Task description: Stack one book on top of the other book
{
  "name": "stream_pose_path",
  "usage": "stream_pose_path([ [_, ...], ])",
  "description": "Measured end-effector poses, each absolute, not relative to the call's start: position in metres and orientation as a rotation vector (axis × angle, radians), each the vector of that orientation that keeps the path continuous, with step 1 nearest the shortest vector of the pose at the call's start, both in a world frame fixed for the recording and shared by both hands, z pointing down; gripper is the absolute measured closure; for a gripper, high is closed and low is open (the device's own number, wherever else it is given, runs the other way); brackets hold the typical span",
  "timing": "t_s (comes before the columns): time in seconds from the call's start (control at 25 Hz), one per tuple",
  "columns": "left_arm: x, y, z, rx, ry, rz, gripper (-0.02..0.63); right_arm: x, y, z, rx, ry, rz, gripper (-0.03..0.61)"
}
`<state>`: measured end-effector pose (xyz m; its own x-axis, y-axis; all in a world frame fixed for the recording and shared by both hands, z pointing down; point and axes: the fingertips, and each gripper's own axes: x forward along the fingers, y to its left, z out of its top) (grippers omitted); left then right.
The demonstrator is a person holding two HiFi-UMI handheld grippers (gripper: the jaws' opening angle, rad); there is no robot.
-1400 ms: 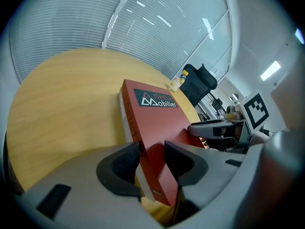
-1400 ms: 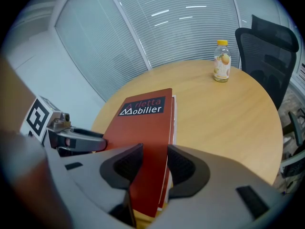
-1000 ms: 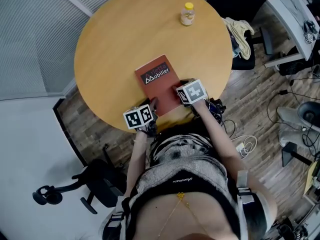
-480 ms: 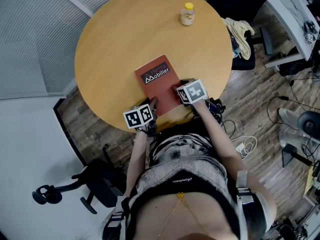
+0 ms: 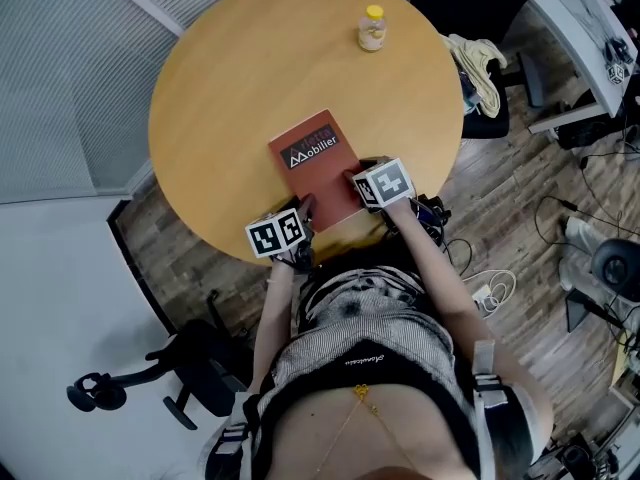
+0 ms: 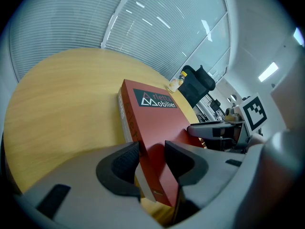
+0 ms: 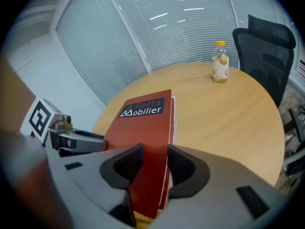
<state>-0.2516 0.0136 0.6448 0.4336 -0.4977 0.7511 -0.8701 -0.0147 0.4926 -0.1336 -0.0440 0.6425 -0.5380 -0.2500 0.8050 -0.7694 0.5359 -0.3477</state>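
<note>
A book (image 5: 318, 163) lay on the table (image 5: 220, 88) near its front edge, its two near corners between the fingers of the left gripper (image 5: 303, 211) and the right gripper (image 5: 357, 180). A bottle (image 5: 373, 28) stood upright at the table's far side, well apart; an office chair (image 5: 190, 368) stood beyond the front left edge.

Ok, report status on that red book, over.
Left claw and right claw straddle red book's near corners, book fills the gap, grip unconfirmed. Red book flat on table; second book not made out. Bottle far side, clear.
</note>
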Motion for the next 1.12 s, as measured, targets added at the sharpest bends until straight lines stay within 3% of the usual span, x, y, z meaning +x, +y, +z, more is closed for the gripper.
stream_pose_path([
  [0.4,-0.251,0.013,0.644,1.671,-1.202,0.44,0.442,-0.132,-0.045,0.641,0.834,-2.085,0.933,0.422],
  [1.0,-0.257,0.014,0.611,1.778,-1.323,0.477,0.434,-0.146,-0.041,0.582,0.854,-2.193,0.534,0.417],
  [1.04,-0.255,0.014,0.608,1.793,-1.322,0.473,0.439,-0.149,-0.039,0.581,0.842,-2.21,0.534,0.419],
  [1.12,-0.25,0.014,0.601,1.833,-1.32,0.463,0.51,-0.153,-0.034,0.58,0.811,-2.23,0.515,0.433],
])
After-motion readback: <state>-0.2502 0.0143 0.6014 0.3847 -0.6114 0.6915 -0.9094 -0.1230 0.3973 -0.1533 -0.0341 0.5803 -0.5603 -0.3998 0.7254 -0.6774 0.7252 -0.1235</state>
